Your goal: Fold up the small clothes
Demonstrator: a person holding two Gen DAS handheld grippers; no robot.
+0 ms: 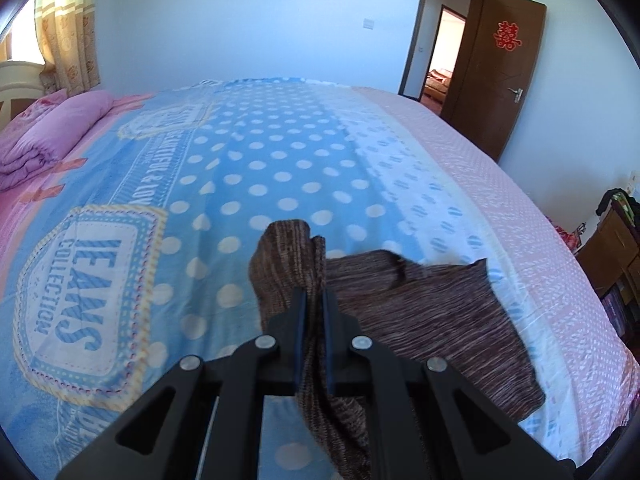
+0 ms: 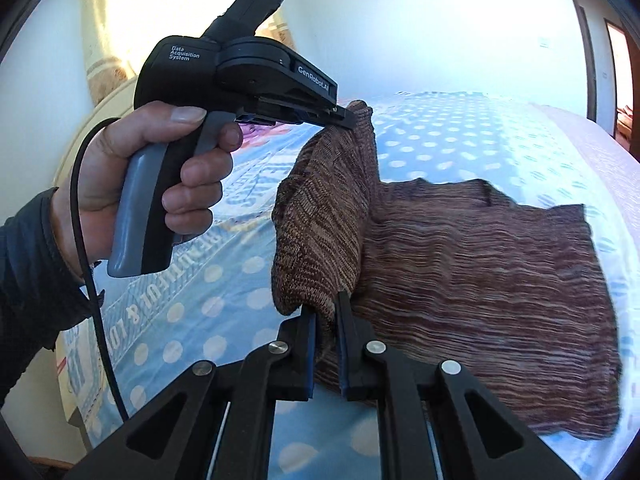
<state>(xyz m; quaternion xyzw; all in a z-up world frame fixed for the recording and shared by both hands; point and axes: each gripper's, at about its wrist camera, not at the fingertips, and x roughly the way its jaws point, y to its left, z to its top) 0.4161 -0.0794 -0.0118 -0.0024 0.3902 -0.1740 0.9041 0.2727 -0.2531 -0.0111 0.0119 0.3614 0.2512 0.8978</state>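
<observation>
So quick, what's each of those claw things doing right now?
Left gripper: shut on the brown knit garment, lifting one edge.
Right gripper: shut on the same garment's edge.

this is a bedroom in a home. a wide bed fills most of the view, covered by a blue sheet with white dots and printed badges. a folded pink quilt lies at its head, near a cream headboard and patterned yellow curtains. a brown wooden door with a red paper cutting stands open onto another lit room. a wooden cabinet stands beside the bed. the walls are plain white.
</observation>
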